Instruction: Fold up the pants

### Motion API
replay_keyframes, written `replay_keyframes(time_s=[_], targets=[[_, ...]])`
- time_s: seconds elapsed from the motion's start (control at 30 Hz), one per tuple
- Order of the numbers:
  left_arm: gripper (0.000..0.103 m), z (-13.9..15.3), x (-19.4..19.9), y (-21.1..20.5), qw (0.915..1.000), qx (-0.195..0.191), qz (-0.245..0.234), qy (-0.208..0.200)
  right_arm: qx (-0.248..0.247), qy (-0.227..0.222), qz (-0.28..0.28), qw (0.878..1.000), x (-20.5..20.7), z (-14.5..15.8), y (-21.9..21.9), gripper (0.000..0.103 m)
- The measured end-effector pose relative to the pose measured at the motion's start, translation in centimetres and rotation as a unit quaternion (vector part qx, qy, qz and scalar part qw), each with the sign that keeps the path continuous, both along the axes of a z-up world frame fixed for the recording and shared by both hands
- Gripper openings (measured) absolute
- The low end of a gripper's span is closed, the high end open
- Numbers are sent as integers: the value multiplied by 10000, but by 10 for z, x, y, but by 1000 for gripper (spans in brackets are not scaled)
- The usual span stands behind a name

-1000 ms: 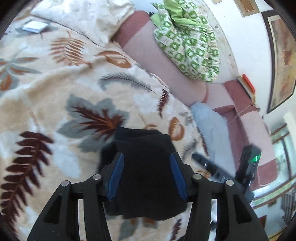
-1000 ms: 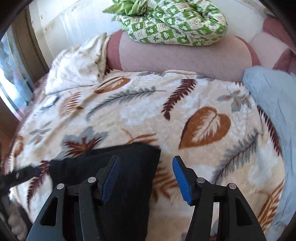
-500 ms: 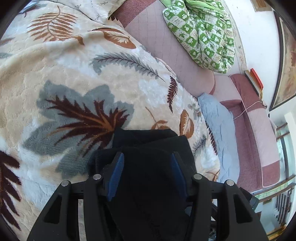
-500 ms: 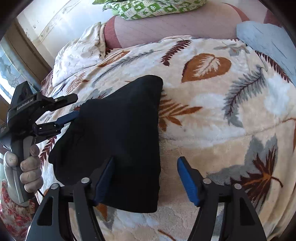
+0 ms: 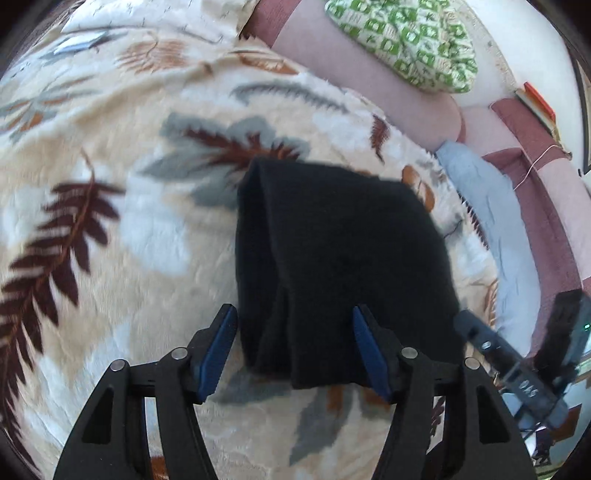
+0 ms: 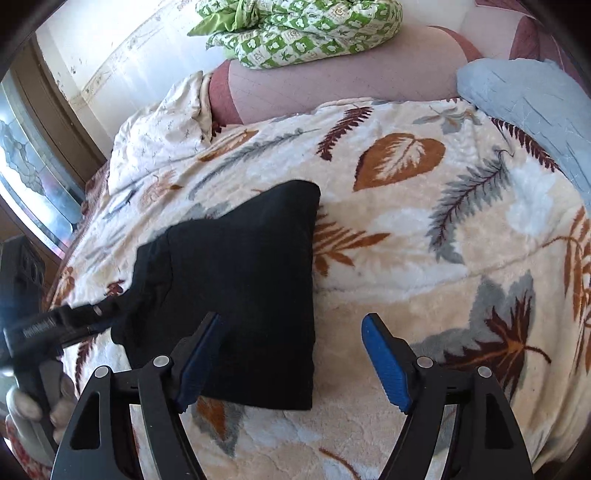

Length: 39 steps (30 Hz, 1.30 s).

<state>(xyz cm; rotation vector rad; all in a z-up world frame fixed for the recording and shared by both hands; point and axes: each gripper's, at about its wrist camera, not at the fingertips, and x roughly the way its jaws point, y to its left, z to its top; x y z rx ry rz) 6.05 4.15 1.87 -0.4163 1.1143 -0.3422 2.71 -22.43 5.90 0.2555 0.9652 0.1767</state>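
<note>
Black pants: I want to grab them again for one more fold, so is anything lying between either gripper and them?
Nothing visible does. The pants lie folded on the leaf-print blanket, directly ahead of the open left gripper and just left of the open right gripper.

My left wrist view looks steeply down, close over the folded pants on the bed. My right wrist view faces the same pants from their right, tilted toward the headboard; both share the green quilt.
</note>
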Motion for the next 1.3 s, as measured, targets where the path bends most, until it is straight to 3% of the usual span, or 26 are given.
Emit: replay_keyframes(time_s=[0.2,0.3,0.4,0.53,0.7,0.87,1.03,1.13,1.2,1.23,1.3], targets=[[64,40,-25,0,9965,371,65,-751,-264,-643,-201,9974,-32,34,-13,82],[72,51,-37,1,9941,467,90,-974,-288,-986,-204,9945,-47,51,-14,83],[75,42,-31,6,9973,56,107,-729,170,-707,75,9973,-37,47,-15,83],[75,20,-5,21,9955,-836,332,-298,665,-173,387,9969,6,29,-16,83],[75,-4,20,27,9897,-1353,445,145,1396,334,388,9889,46,-1,-20,84],[77,-14,29,16,9887,-1434,287,327,1527,591,396,9857,69,-21,-13,84],[90,-19,31,8,9865,-1592,160,336,1707,777,470,9811,85,-36,-12,84],[98,-18,33,0,9882,-1497,46,326,1939,845,520,9760,94,-44,-11,84],[98,-15,35,-11,9915,-1266,-115,268,2182,916,542,9701,100,-50,-8,83],[80,-13,34,-17,9927,-1164,-229,202,2273,941,559,9677,99,-51,-7,80],[56,-13,34,-25,9936,-1050,-359,217,2241,918,558,9686,98,-47,-2,59]])
